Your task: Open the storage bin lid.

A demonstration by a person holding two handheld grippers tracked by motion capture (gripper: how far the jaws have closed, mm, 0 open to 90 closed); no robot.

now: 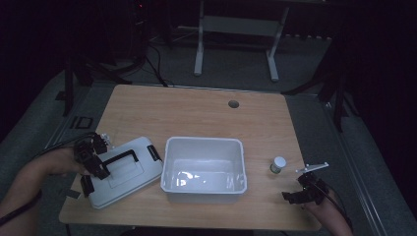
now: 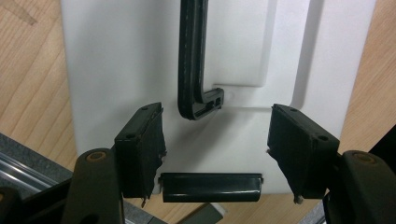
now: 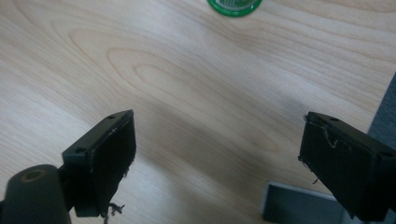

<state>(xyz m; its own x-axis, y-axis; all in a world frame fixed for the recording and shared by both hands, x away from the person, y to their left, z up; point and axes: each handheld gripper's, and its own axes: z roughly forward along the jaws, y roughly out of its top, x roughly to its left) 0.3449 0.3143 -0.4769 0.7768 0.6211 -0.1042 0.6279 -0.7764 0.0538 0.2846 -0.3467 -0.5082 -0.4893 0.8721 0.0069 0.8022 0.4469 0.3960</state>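
No brand, label or writing can be read on anything here; the dim high view blurs the small jar's (image 1: 278, 164) side, and the right gripper view catches just its green base (image 3: 235, 5) at the top edge. The lid (image 1: 123, 170) is a white plastic rectangle with rounded corners, a black carrying handle (image 2: 192, 60) lying flat in a shallow recess, and a black latch (image 2: 211, 187) at its short end; it lies flat near the table's (image 1: 196, 113) front left corner, just beside the open white bin (image 1: 204, 170) that sits at the middle of the front edge. The left gripper (image 2: 215, 149) hovers over the lid's latch end, jaws moderately apart with nothing pinched between them. The right gripper (image 3: 217, 163) is by the front right corner above bare wood, jaws wide and empty, the jar near it.
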